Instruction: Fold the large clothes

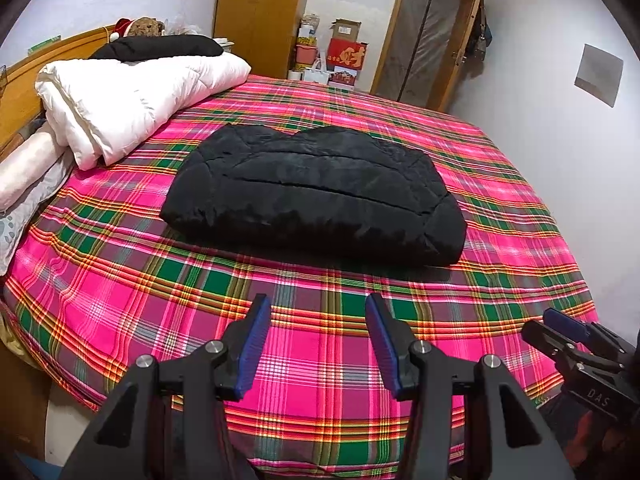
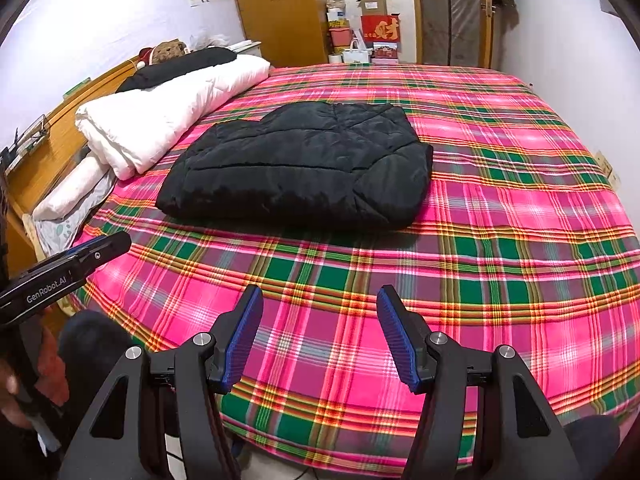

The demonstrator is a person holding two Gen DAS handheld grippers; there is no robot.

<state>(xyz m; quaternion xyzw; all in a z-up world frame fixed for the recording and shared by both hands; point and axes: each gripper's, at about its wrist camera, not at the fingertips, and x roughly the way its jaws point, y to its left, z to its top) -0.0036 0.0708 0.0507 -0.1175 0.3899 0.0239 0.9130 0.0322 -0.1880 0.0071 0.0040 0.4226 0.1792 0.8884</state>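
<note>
Fingers (image 1: 256, 332) both pairs apart, empty; folded black jacket (image 1: 316, 192) lies crosswise (on plaid bedspread (image 1: 320, 360)).

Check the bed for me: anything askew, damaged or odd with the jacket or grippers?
Nothing stands out. The black jacket lies folded in a compact bundle on the plaid sheet, apart from the white duvet. Left gripper and right gripper are both open and empty, short of the jacket.

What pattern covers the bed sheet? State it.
Pink, green and orange plaid bed sheet; right wrist view.
</note>
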